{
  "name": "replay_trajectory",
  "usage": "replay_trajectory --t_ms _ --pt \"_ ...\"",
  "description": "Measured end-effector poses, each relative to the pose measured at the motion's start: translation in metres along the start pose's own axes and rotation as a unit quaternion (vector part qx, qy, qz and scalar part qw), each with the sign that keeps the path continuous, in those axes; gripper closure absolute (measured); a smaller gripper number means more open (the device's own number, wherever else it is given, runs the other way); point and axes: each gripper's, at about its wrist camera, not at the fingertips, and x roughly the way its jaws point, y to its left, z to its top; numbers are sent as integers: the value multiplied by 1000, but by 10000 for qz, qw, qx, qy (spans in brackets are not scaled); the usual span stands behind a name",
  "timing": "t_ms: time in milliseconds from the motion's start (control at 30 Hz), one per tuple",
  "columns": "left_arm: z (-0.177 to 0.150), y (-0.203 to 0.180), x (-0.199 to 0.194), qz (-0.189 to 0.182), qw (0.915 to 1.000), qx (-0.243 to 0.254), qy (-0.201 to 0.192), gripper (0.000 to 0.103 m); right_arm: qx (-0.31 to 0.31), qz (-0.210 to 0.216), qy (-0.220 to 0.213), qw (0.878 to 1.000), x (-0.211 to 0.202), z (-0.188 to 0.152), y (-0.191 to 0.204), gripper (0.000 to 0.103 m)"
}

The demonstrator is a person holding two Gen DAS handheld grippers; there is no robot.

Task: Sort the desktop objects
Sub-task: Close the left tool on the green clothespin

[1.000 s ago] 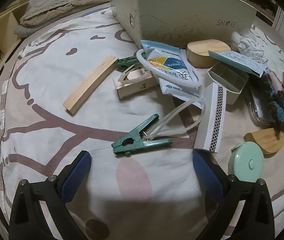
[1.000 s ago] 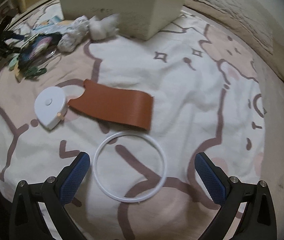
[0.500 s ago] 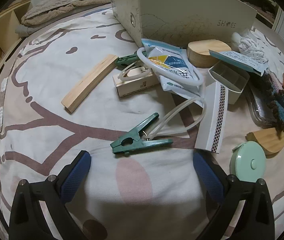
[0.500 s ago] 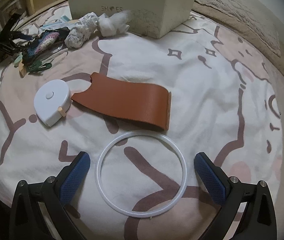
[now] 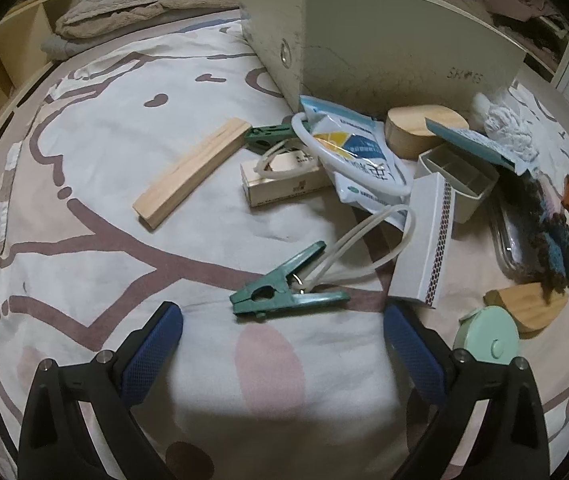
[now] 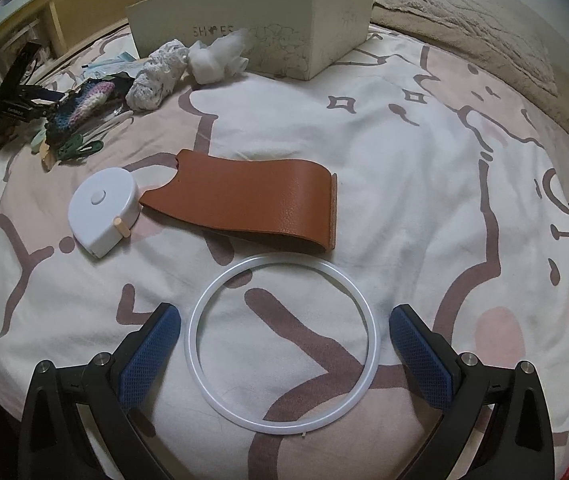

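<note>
With both grippers spread and empty, the right gripper should drop over the thin white ring on the bed and pinch one rim, while the left gripper lines up squarely on the green clip.

L gripper is wide open, blue pads far apart, holding nothing; R gripper is wide open too, blue pads apart, empty.

Your two wrist views look low along the jaws over the bed, both facing the far pale box, which they share.
</note>
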Motion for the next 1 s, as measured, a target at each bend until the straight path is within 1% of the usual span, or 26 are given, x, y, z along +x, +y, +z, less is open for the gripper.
replay_trajectory --t_ms 133,433,533,600,833,1000 --pt "1 2 -1 48 10000 -52 -63 9 28 54 -36 10000 -1 -2 -2 0" --pt "4 2 -5 -25 9998 -91 -172 33 29 61 -36 10000 -1 -2 -3 0" --pt "4 -1 -6 -47 9998 -11 -179 41 29 60 -30 10000 -1 -2 -3 0" --pt "3 -4 -7 -62 9998 68 -185 48 28 55 -21 10000 0 -2 -3 0" --pt "1 -11 -12 -14 9986 516 -116 49 30 58 -12 10000 0 -2 -3 0" --pt "-4 -10 -16 22 9957 920 -93 49 20 42 4 10000 1 -1 -4 0"
